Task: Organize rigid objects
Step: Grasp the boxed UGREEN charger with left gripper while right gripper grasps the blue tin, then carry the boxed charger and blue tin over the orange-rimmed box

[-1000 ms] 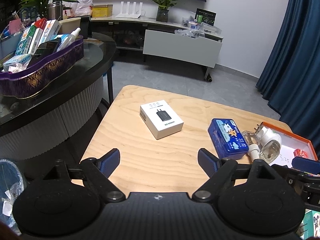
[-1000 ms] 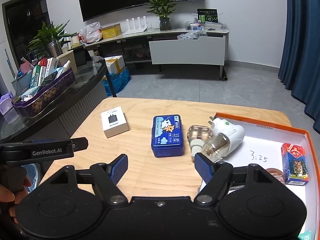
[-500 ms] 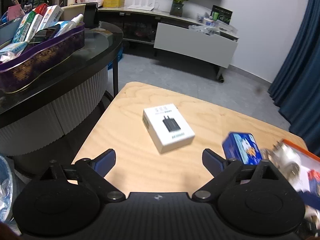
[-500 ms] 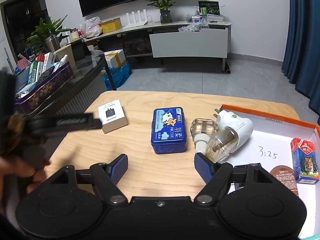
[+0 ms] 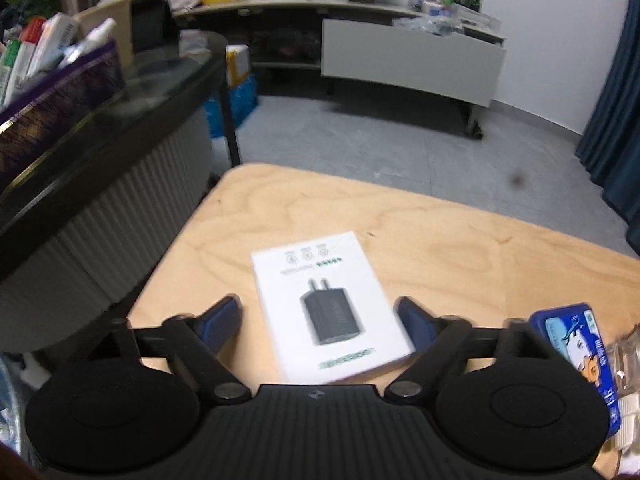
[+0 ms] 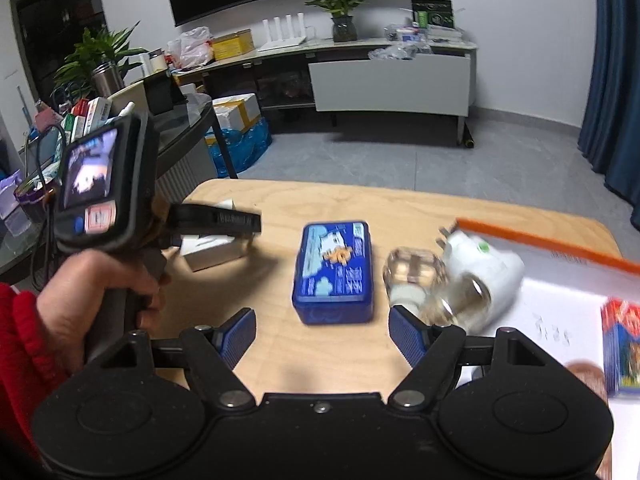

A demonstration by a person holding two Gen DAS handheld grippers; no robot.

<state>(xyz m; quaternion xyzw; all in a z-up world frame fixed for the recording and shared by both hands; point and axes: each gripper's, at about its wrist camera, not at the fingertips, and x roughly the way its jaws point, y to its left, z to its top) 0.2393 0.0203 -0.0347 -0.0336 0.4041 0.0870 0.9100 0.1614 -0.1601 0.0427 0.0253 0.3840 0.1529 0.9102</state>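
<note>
Approach step: left claw spread wide, straddling white charger box on tabletop. Next: lower, close squarely. Right claw wide, empty, blue tin at 12 o'clock.

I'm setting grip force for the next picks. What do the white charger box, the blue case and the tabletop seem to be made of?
White charger box: likely matte printed cardboard, with sharp folded edges and a flat printed face.
Blue case: hard, probably tin or plastic; rounded corners, raised rim, slight sheen. I cannot tell which.
Tabletop: pale wood, probably plywood, with swirling grain and a smooth, low-gloss finish.
</note>
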